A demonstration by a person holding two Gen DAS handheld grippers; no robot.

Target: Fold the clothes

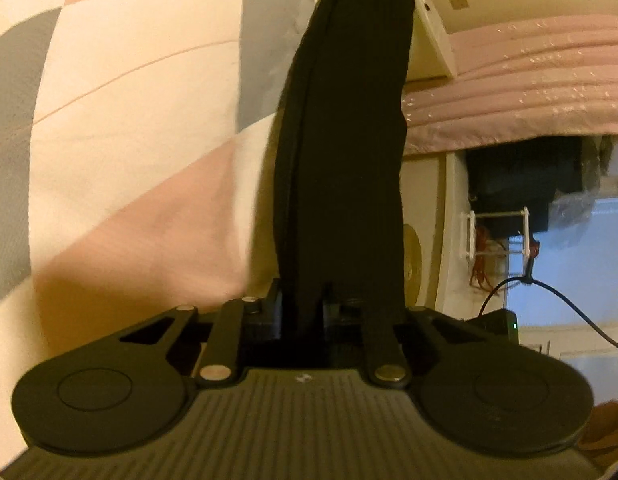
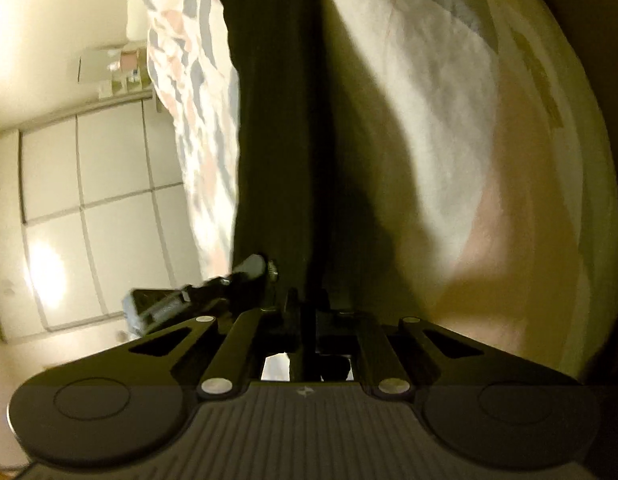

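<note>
Both grippers, left (image 1: 305,300) and right (image 2: 307,300), clamped black garment (image 1: 345,128) stretched toward 12 o'clock over quilt (image 1: 129,100); mid-fold, lifted; next calls for laying flat.

Bedroom, patchwork quilt (image 1: 129,100), wardrobe doors (image 2: 89,200)

Left tongs (image 1: 303,300) are clamped on a black garment (image 1: 345,140); I see the cloth pinched between the two fingers (image 1: 275,300) and stretching away taut as a long narrow band to the top edge of the view. A seam or fold line runs along its left side. Left of it, a quilt (image 1: 121,92) in pink, grey and cream patches fills the view. To the right: a pink bedspread (image 1: 529,92), a white rack (image 1: 497,236), dark items beneath the bedspread, and a black cable (image 1: 565,296). Slight motion blur.
</note>
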